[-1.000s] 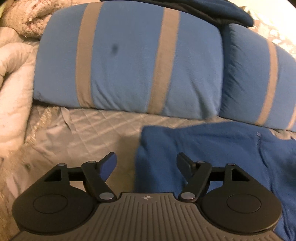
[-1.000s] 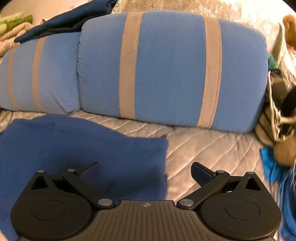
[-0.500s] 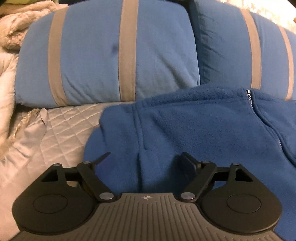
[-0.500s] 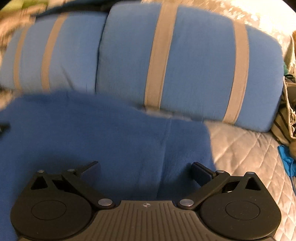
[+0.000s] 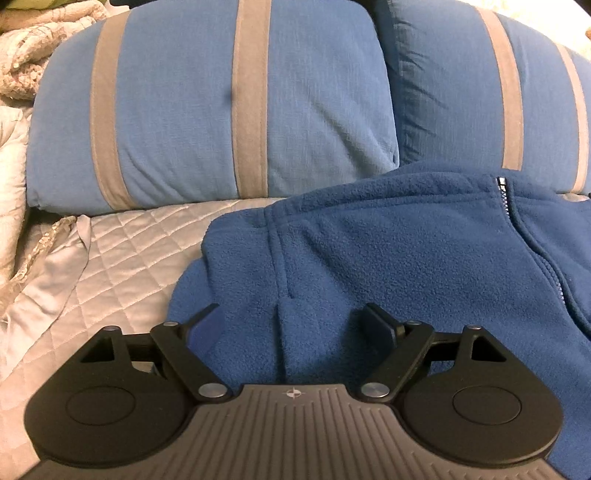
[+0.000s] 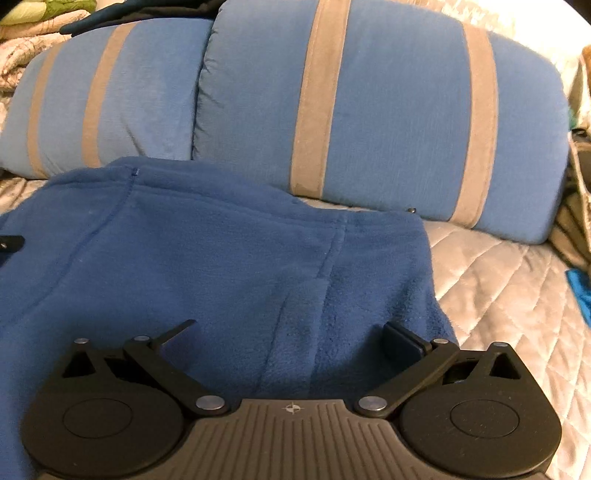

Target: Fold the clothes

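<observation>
Here a blue fleece (image 5: 388, 251) lies spread on a quilted grey bedcover (image 5: 122, 251), and its far edge reaches up to two blue pillows with grey stripes (image 5: 207, 110) that lean at the head of the bed. In the left wrist view the left gripper (image 5: 291, 317) hangs low over the left part of the fleece, close to the side seam; its jaws stand wide and no fabric is pinched between them — the cloth only lies under them, with a small raised fold in the gap. The zipper (image 5: 506, 199) of the fleece runs down on the right side of this view, with its white teeth visible near the collar. A pale knitted blanket (image 5: 22, 62) is bunched at the far left, beside the pillow. In the right wrist view the right gripper (image 6: 291, 332) is over the right part of the fleece (image 6: 221, 258), near its outer edge, and its jaws are wide apart too, with nothing pressed between the pads; a soft ridge of fleece rises between the fingers. To the right of the garment the bedcover (image 6: 498, 280) is bare, and a bright blue cloth (image 6: 580, 291) shows at the right border. Behind the pillows (image 6: 388, 110) some dark clothes (image 6: 122, 18) lie in a heap.
</observation>
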{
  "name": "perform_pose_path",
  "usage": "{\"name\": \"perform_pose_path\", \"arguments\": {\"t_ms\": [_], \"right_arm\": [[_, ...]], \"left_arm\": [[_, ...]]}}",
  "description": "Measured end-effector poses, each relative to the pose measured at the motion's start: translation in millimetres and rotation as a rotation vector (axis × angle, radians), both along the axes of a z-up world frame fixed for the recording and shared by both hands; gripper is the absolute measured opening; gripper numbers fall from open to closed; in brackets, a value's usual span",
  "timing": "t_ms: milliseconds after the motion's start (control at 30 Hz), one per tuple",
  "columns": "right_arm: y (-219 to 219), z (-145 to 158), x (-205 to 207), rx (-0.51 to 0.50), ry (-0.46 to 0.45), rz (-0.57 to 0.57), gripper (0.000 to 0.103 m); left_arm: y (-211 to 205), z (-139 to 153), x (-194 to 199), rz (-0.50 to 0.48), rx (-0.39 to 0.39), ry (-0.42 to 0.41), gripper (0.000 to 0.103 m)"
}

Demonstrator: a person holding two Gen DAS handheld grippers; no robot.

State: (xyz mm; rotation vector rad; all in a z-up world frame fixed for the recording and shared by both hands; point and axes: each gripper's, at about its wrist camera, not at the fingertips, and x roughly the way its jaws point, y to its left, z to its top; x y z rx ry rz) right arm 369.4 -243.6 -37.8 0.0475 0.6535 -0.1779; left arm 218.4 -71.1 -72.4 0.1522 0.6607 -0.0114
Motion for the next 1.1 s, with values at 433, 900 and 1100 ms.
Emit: {"name": "perform_pose_path", "arguments": {"t_ms": [433,900,1100], "right_arm": [[-0.9,72.7,53.9,0.073,-0.063,-0.008,0.103],[12.2,-16.5,127.6,0.056,0.097,-0.116,0.103],[13.2,-16.1,128.8,0.053,0.089,-0.118,0.103]], "left_arm": [[-25.6,45.2,45.8,0.009,-0.144,-0.016,0.082],[-46.4,-20.1,74.7,0.045,-0.123,-0.003,0.09],[-43.7,-17.2,74.4,0.042,-0.135,-0.013,0.09]]}}
